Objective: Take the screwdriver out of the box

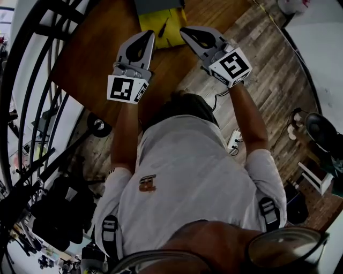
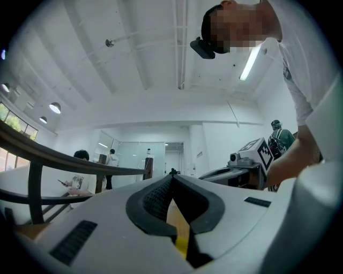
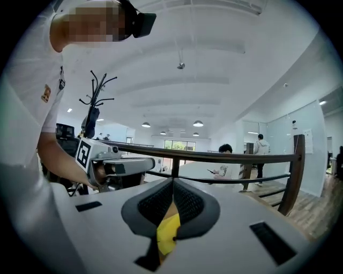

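Yellow box (image 1: 172, 18) just beyond closed left gripper (image 1: 149, 33) and closed right gripper (image 1: 184, 30) (both empty), open tabletop (image 1: 96, 59) around.

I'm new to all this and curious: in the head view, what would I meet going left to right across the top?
Black railing, left claw, yellow box, right claw, wooden floor.

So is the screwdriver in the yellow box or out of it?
In. The screwdriver lies inside the yellow box; the left gripper and right gripper are both shut, holding nothing.
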Action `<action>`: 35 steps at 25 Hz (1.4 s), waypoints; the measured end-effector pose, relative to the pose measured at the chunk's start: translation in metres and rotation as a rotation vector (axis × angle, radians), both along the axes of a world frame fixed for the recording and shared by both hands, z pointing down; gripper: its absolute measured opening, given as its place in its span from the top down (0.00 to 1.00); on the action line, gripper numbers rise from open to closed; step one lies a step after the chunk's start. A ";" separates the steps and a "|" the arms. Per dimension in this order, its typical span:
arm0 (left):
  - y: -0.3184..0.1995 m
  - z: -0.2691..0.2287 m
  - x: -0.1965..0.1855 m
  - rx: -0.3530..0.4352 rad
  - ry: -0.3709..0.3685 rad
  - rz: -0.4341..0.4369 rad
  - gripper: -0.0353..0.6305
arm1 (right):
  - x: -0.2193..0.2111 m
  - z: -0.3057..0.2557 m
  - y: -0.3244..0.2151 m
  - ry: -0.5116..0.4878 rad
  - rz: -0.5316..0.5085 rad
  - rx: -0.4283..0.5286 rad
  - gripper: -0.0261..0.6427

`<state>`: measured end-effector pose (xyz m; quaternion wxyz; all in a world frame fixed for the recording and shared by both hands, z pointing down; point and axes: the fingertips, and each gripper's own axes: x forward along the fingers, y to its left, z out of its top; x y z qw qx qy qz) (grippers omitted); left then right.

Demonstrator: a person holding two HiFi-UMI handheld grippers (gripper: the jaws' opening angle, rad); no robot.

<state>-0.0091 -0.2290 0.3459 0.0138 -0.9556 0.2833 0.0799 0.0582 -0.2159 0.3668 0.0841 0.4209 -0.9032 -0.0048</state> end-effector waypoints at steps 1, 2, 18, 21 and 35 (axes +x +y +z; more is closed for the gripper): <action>-0.004 0.004 0.003 -0.007 -0.002 -0.006 0.92 | 0.003 0.004 -0.006 0.013 -0.010 -0.003 0.91; -0.009 0.008 0.006 -0.013 -0.005 -0.013 0.92 | 0.006 0.008 -0.012 0.028 -0.024 -0.005 0.91; -0.071 0.040 0.034 -0.092 -0.026 -0.196 0.92 | 0.021 0.072 -0.084 0.364 -0.460 -0.066 0.91; -0.074 0.043 0.034 -0.099 -0.033 -0.224 0.92 | 0.016 0.089 -0.086 0.442 -0.566 -0.084 0.91; -0.082 0.066 0.023 -0.141 -0.046 -0.351 0.92 | 0.000 0.188 -0.094 0.912 -1.002 -0.121 0.73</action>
